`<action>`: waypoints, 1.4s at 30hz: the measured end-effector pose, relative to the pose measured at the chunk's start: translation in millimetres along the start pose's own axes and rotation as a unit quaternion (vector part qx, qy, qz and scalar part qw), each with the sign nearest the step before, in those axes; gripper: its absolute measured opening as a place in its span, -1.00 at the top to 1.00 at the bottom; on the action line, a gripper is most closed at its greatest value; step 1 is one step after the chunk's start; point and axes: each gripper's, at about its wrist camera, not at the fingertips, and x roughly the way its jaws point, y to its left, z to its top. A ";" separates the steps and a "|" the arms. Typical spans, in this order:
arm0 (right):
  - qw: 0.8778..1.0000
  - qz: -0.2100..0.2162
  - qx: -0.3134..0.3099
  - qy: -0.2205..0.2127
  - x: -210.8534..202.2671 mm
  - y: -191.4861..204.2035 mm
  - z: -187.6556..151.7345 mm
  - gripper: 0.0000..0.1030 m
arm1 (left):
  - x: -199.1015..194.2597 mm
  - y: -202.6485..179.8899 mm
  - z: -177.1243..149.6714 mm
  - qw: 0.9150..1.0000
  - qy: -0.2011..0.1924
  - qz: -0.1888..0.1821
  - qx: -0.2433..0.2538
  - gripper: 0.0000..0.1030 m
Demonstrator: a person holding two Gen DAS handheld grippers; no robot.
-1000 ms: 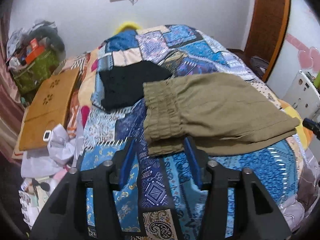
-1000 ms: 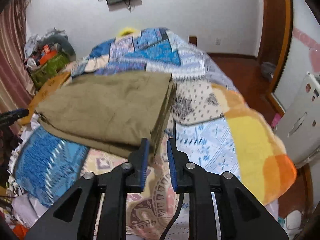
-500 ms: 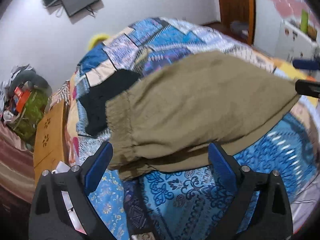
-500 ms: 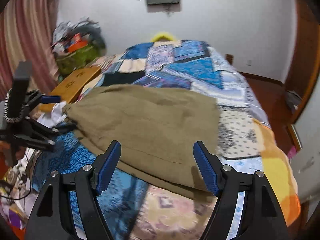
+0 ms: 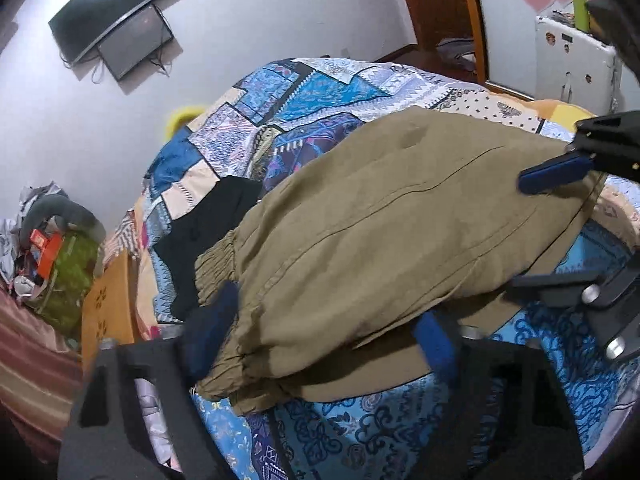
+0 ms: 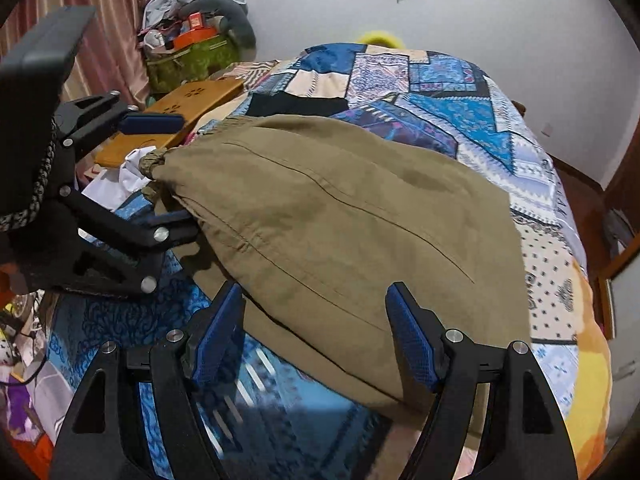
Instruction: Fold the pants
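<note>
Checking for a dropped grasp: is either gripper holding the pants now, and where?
Neither. The left gripper and right gripper stand open astride the near edge of the folded khaki pants, pads not pressing.

The khaki pants (image 5: 360, 232) lie folded on the bed (image 5: 332, 88), their gathered waistband toward the black garment (image 5: 212, 232) just beside them. The left gripper (image 5: 320, 344) straddles the pants' near edge, its blue fingers (image 5: 434, 344) apart with the cloth between them; they have just been closing. The right gripper (image 5: 568, 220) reaches in at the pants' far end, one finger above the cloth and one below its edge.
</note>
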 end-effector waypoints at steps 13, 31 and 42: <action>0.998 0.012 -0.049 -0.036 -12.1 21.1 5.0 0.80 | -17.5 1.6 3.1 0.998 -0.003 -0.045 -0.032 0.66; 0.997 0.049 0.039 -0.039 -41.1 13.5 -8.2 0.16 | -49.0 36.1 -34.5 0.973 0.000 -0.113 -0.200 0.46; 0.982 0.028 0.184 -0.010 -10.8 -42.3 -18.0 -0.17 | 11.6 90.3 -34.8 0.961 0.052 -0.047 -0.268 0.04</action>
